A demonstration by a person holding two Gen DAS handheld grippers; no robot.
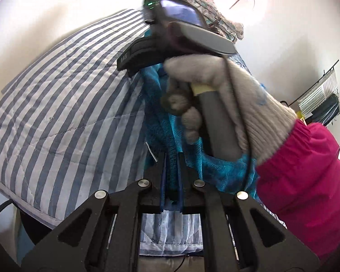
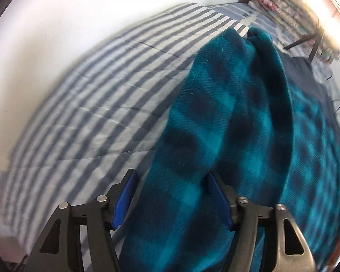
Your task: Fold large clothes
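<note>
I am in the middle of folding a teal checked blanket on a bed with a striped quilt. My left jaws are narrow and pinch a thin edge of the blanket between the blue pads. My right jaws stand about half wide. A thick fold of the blanket runs between them, but the pads do not seem to press on it, so I judge that this side is not held now.

The blanket lies along the right side of the bed, with one part drawn up into a ridge toward the far end. The left edge of the bed is bare quilt.

In the left view, my right hand, in a grey glove with a pink sleeve, holds the handle of the right tool just in front of the camera.

I think the step in hand is to get a new grip with the right jaws. The next move calls for closing them on one clean edge, not on a bunch, and then carrying both held edges across together.

The right view is blurred, so I cannot tell layers or corners there. The glove and tool hide much of the blanket in the left view. A patterned bundle at the far end is not clear.
</note>
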